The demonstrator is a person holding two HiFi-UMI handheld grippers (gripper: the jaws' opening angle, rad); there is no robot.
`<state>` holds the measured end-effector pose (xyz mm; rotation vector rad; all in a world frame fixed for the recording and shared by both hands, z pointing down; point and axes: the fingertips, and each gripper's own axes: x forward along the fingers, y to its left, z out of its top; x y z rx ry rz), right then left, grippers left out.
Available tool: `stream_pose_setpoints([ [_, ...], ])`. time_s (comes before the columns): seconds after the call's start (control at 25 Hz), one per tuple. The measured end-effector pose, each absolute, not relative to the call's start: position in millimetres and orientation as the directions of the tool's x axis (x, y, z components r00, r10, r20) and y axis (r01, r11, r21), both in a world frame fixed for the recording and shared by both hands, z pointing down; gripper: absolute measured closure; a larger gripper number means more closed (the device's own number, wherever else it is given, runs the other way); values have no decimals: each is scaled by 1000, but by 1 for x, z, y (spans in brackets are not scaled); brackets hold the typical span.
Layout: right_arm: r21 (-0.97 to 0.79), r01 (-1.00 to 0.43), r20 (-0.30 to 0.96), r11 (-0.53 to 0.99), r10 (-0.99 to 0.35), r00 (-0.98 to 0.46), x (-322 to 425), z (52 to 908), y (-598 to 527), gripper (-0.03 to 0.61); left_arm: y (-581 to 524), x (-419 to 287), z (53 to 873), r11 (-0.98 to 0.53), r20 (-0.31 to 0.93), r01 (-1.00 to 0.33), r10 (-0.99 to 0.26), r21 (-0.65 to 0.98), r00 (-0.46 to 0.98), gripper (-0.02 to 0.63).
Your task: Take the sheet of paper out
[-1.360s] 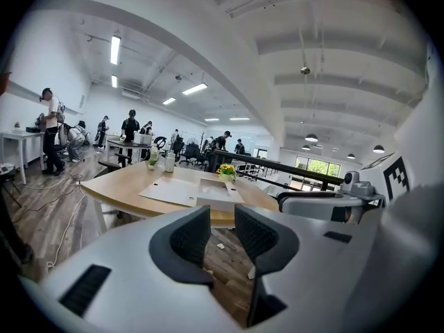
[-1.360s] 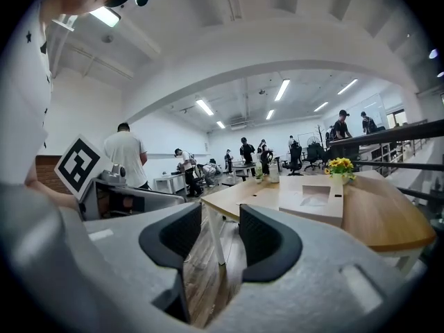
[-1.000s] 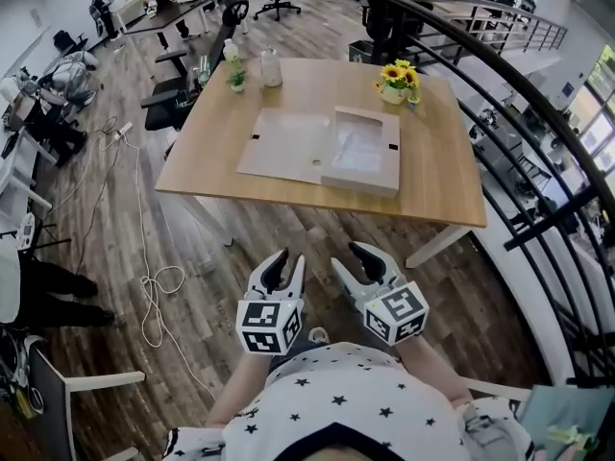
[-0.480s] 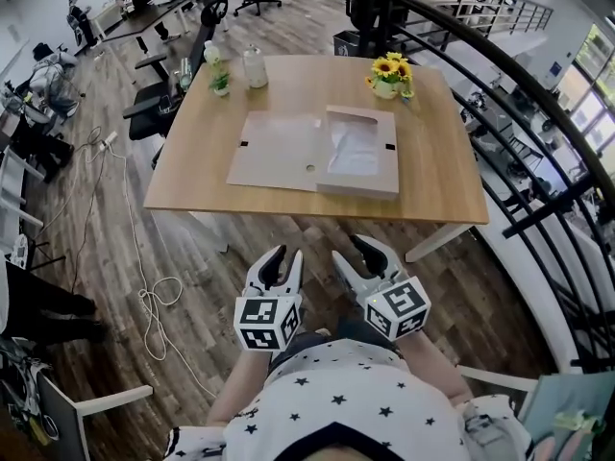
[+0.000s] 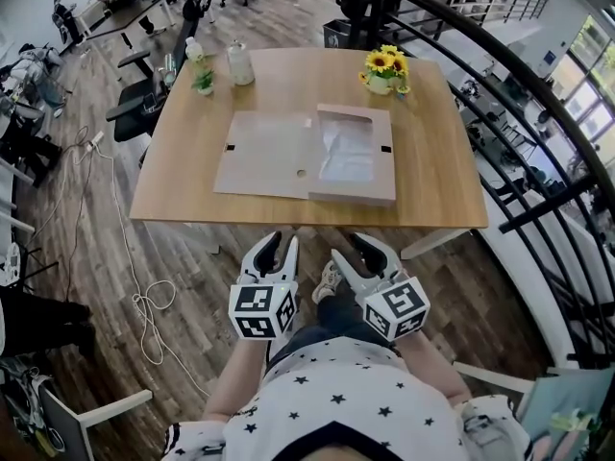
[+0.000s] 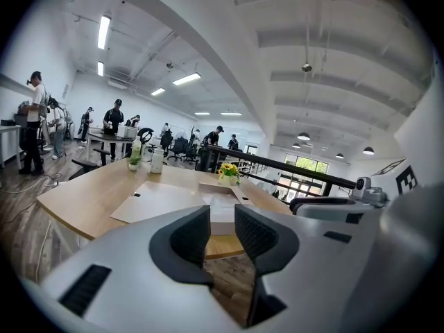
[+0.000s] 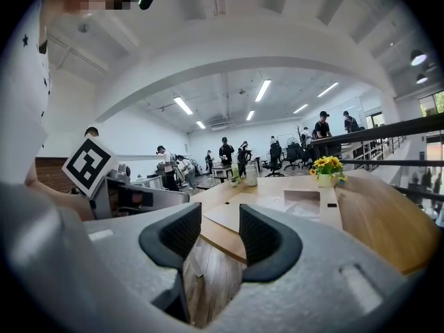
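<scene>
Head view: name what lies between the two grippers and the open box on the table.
In the head view, only plank floor and a bare strip of the table separate the left gripper and right gripper from the box.

Surface [image 5: 437, 185]: open box at centre, its flat lid [image 5: 264, 152] lying left, its tray [image 5: 352, 198] right, the two touching. Sheet of paper [image 5: 344, 147] in the tray. Far edge: flower pot [image 5: 382, 73] right of centre; small plant [image 5: 203, 80] and jar [image 5: 238, 63] side by side near the left corner. Floor [image 5: 192, 257] before the surface: left claw [image 5: 283, 241] and right claw [image 5: 354, 251] above it, side by side.
</scene>
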<state>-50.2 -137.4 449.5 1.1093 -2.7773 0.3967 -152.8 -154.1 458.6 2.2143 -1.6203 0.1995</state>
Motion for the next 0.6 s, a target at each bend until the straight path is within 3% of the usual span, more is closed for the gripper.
stream_pose_setpoints([
  [0.6,-196,-701,229,686,-663,-713,-40,447,-281,423,-297,-142,471,-276,399,-933,-848,232,350,509],
])
